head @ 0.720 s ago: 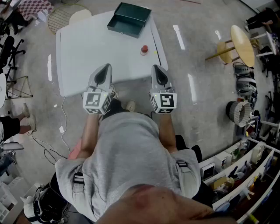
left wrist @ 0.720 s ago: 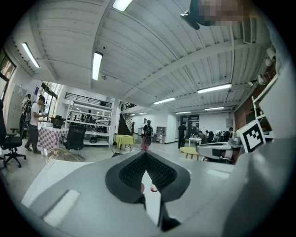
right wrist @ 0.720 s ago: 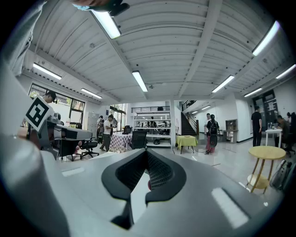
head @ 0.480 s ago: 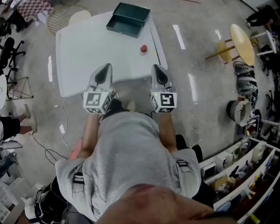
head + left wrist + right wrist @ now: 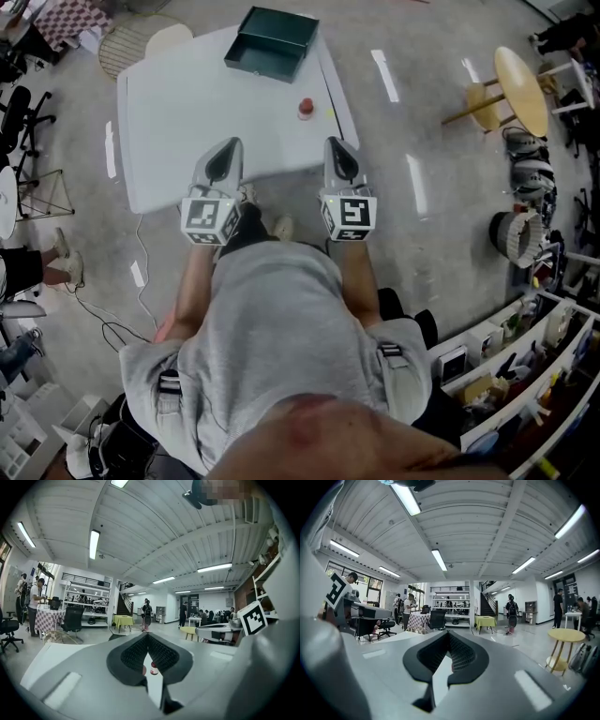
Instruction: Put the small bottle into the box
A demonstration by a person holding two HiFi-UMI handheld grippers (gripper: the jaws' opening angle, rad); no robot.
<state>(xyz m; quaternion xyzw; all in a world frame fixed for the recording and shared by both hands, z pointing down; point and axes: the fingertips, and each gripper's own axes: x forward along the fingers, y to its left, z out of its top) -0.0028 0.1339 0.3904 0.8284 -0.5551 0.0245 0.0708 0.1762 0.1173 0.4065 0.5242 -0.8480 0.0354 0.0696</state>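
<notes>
Small red bottle (image 5: pixel 306 108) is noted standing free at the far right of the white table (image 5: pixel 178 112), just near of the open dark-green box (image 5: pixel 269 42), the left gripper (image 5: pixel 223 157) and right gripper (image 5: pixel 340 156) being held closed and empty at the near edge, evidently because no approach has begun.

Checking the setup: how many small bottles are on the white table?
1. The small bottle stands near the right edge of the table, nearer the person than the green box; the open box shows none.

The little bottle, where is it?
Head view: the small bottle stands on the white table near its right edge, between the green box and the right gripper.
</notes>
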